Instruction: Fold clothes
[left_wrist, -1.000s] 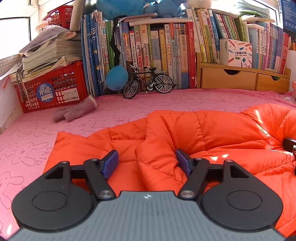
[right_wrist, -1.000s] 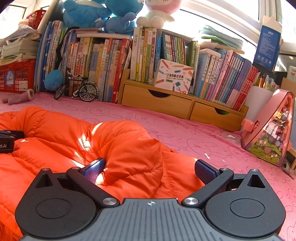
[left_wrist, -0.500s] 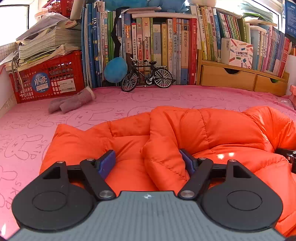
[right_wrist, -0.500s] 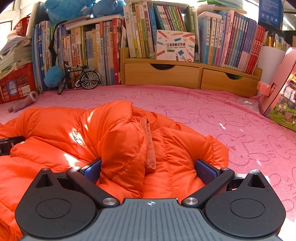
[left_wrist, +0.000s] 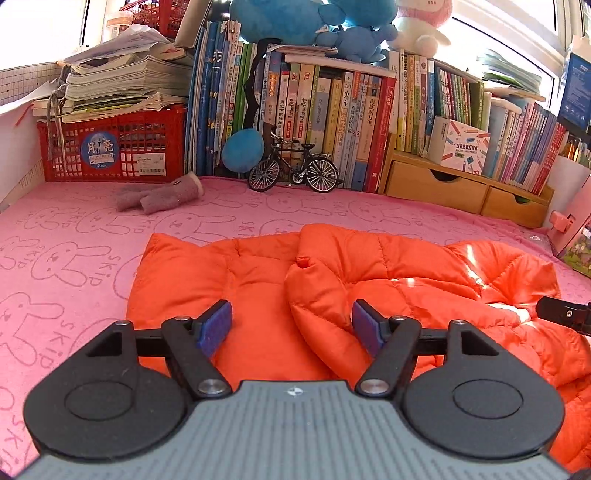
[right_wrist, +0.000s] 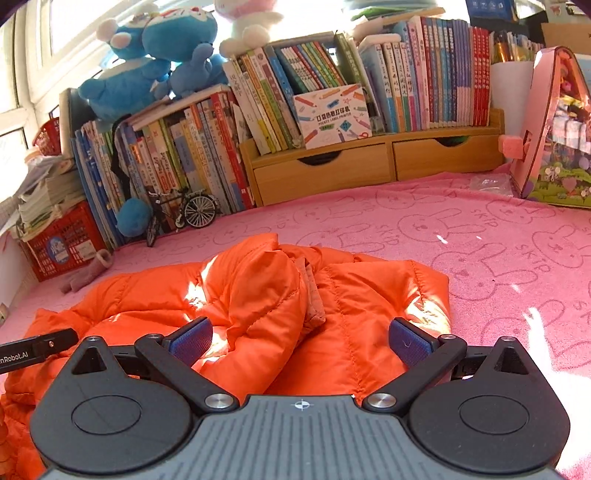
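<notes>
Sunlit bookshelf behind pink blanket

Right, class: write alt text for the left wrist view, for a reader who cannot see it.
A puffy orange jacket lies partly folded on a pink bunny-print cloth, with the left gripper over it, its jaws closing but gripping nothing. Behind stand a row of books, a model bicycle and a red basket.

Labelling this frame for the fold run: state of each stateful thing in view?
Orange quilted puffer jacket: lying on the pink bunny-print cloth, partly folded, bunched in the middle.
Left gripper: jaws closing, jacket fabric between the pads, not pinched.
Right gripper: open, over the jacket's bunched fold.
Two wooden drawers: shut.
Grey knit glove: flat by the red plastic basket.
</notes>
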